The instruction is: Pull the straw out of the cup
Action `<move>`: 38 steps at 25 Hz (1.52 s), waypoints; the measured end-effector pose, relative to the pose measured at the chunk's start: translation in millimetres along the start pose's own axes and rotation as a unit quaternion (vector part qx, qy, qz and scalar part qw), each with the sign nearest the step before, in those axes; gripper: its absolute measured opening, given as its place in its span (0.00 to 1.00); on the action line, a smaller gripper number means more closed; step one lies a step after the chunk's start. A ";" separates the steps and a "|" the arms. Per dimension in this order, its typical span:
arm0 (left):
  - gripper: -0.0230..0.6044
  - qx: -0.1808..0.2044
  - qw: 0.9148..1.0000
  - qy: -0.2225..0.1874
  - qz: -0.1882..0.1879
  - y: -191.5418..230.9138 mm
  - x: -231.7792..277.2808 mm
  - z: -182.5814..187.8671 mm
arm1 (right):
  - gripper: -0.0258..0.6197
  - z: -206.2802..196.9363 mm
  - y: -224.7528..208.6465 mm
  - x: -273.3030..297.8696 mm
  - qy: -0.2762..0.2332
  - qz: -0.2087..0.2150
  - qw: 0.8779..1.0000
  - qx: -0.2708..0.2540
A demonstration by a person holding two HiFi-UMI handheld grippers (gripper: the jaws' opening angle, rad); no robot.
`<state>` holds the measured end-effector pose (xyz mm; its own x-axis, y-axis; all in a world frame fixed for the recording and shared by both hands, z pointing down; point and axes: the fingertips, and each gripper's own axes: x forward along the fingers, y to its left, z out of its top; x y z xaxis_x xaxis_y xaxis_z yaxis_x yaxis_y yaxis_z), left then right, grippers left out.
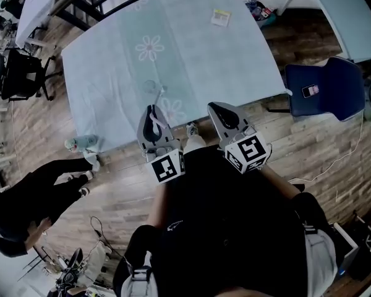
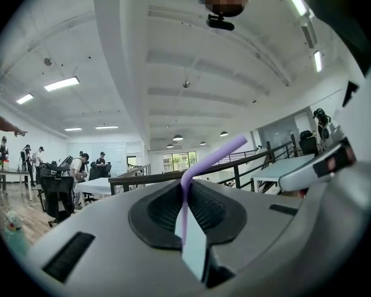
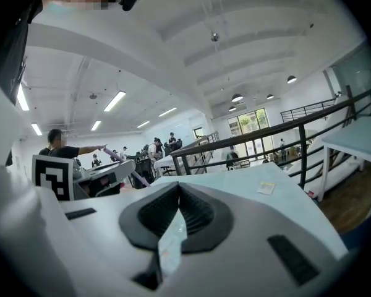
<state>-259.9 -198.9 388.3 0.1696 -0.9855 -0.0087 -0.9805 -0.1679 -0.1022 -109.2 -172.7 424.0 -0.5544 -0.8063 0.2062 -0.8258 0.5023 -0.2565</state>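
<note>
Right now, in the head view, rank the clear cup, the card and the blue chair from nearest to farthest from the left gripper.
From the left gripper:
1. clear cup, just ahead, on the table.
2. card, on the table's far side, to the right.
3. blue chair, off the table, far right.
</note>
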 end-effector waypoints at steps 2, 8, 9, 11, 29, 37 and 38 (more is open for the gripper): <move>0.10 -0.017 1.000 -0.009 0.004 -12.9 -10.5 11.3 | 0.06 2.6 -1.7 -7.4 0.004 0.014 1.000 -0.011; 0.10 -0.072 0.997 -0.016 -0.004 -50.4 -36.1 23.2 | 0.06 0.0 -13.7 -27.9 0.005 0.029 0.999 -0.020; 0.10 -0.079 0.997 -0.020 -0.008 -57.5 -37.6 24.7 | 0.06 0.2 -17.1 -31.0 0.004 0.029 0.999 -0.021; 0.10 -0.094 0.995 -0.030 -0.019 -74.1 -40.4 28.3 | 0.06 -0.2 -25.0 -38.9 0.003 0.027 0.999 -0.025; 0.10 -0.105 0.987 -0.054 -0.111 -168.1 -43.2 58.7 | 0.05 34.7 -84.4 -106.3 -0.073 -0.045 0.995 -0.055; 0.10 -0.102 0.983 -0.048 -0.142 -192.0 -35.6 57.7 | 0.05 37.9 -98.4 -117.7 -0.077 -0.062 0.993 -0.059; 0.10 -0.102 0.983 -0.048 -0.143 -193.6 -35.4 57.7 | 0.05 37.5 -99.6 -119.0 -0.076 -0.063 0.993 -0.059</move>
<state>-70.4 -130.1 351.0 0.4404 -0.8918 -0.1037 -0.8890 -0.4493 0.0879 42.9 -138.5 389.7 -0.4308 -0.8987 0.0817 -0.8992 0.4200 -0.1225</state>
